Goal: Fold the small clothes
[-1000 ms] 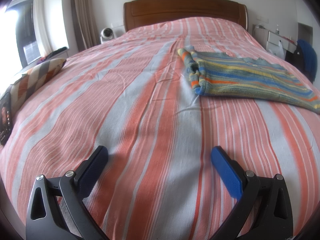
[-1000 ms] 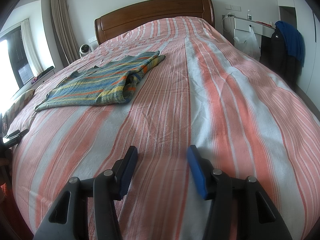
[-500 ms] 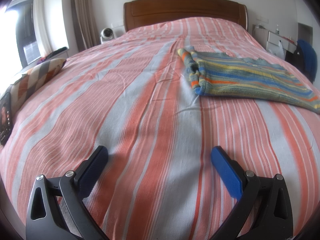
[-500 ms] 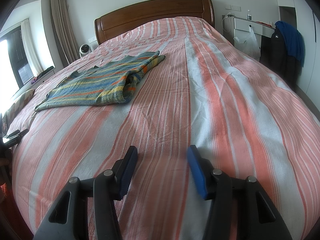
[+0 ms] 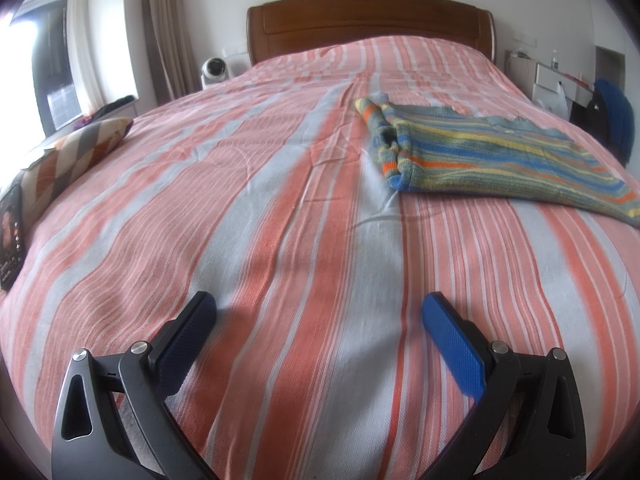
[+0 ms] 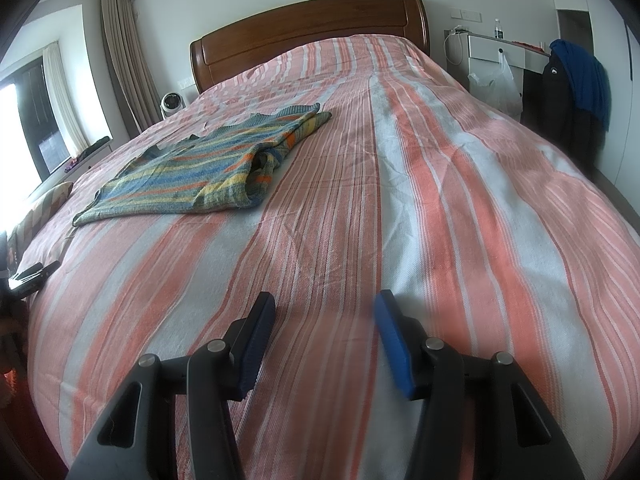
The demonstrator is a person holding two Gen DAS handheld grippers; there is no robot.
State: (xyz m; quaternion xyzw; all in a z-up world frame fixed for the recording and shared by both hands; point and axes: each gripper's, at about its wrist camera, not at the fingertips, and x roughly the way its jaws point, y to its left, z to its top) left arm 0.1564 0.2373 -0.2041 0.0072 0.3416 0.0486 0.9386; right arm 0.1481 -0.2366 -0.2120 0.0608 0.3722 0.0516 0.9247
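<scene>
A striped knit garment (image 5: 480,156) in blue, yellow, green and orange lies flat on the bed, a sleeve folded over along one side. In the left wrist view it is at the upper right; in the right wrist view the same garment (image 6: 208,172) is at the upper left. My left gripper (image 5: 318,312) hovers low over the bedspread near the foot of the bed, open wide with nothing between its blue pads. My right gripper (image 6: 326,308) also stands open and empty, its pads closer together, well short of the garment.
The bed carries a salmon and white striped cover (image 5: 280,220) with a wooden headboard (image 5: 368,20). A patterned cushion (image 5: 76,152) lies at the left edge. A white desk (image 6: 496,52) and a chair draped with dark and blue jackets (image 6: 572,92) stand to the right.
</scene>
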